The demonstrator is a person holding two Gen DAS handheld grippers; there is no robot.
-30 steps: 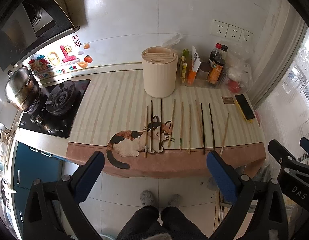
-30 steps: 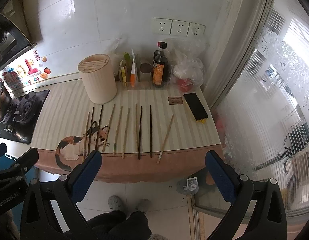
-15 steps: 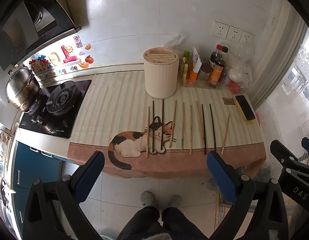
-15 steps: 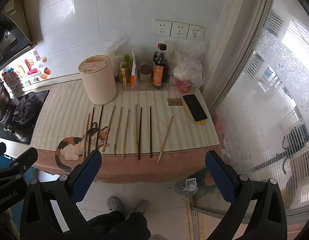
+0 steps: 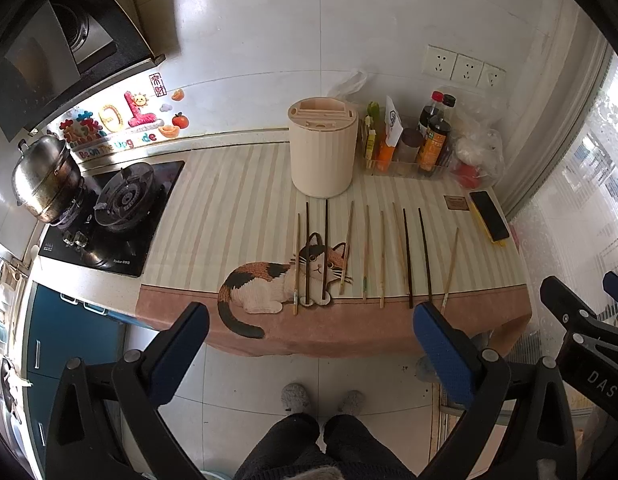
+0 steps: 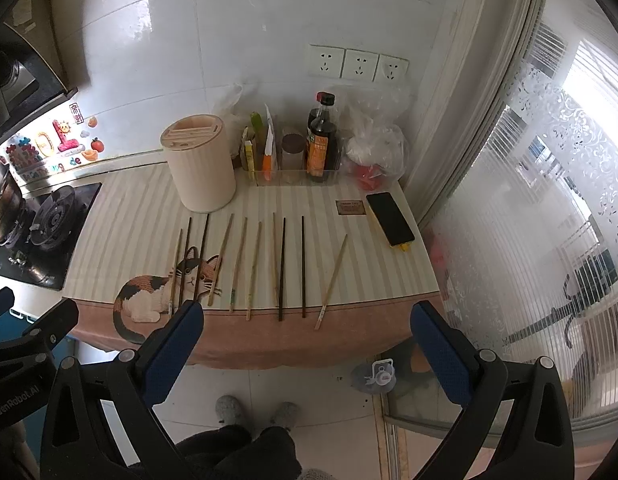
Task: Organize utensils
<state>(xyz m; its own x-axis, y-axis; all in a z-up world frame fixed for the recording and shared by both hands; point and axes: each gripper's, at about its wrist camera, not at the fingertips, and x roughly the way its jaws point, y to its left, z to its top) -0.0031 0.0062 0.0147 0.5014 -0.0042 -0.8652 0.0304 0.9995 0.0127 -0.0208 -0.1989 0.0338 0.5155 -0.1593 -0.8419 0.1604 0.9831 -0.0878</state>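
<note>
Several chopsticks (image 5: 367,252), some pale bamboo and some dark, lie side by side on the striped cat-print cloth (image 5: 229,208); they also show in the right wrist view (image 6: 253,264). A cream round utensil holder (image 5: 323,152) with slots on top stands behind them, also in the right wrist view (image 6: 199,168). My left gripper (image 5: 311,344) is open and empty, held off the counter's front edge. My right gripper (image 6: 307,340) is open and empty, also in front of the counter.
A gas stove (image 5: 117,216) with a steel pot (image 5: 45,180) is at the left. A clear tray of bottles and sauces (image 5: 413,148), a plastic bag (image 6: 373,144) and a phone (image 6: 390,218) are at the back right. The window is on the right.
Both grippers have moved slightly closer to the counter, so the chopsticks and holder sit a little lower and larger in view. Nothing on the counter moved.
</note>
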